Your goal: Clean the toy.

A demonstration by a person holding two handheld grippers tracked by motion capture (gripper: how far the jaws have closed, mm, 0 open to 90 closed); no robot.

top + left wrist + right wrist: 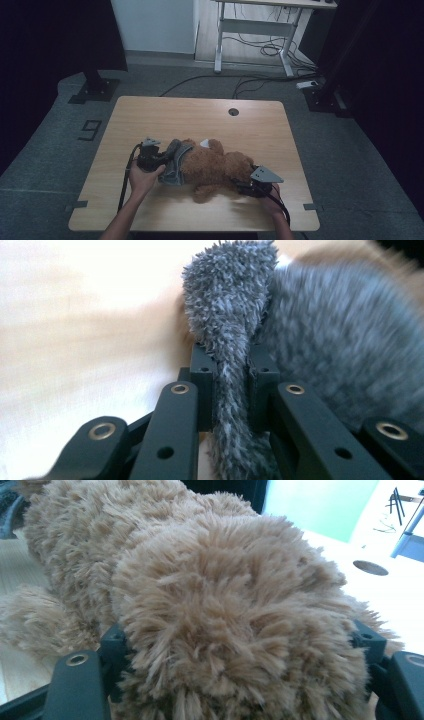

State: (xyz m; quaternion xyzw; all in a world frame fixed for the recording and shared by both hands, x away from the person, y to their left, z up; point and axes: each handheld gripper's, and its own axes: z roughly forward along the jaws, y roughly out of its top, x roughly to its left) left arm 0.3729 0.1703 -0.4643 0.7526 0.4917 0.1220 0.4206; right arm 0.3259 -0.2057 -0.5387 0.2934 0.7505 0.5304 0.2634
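**High view: bear lying between both grippers**

You are clamping your left gripper (159, 159) on the grey fleece garment (227, 340) at one end of the teddy bear (215, 167); your right gripper (245, 186) is gripping a furry limb, the bear lying across the counter (200, 112).

Only readable thing I'm spotting is a big dark "9" (90, 130) marked on the grey floor (45, 150), sitting just off the table's (200, 112) far left corner. Nothing else is showing any lettering or brand.
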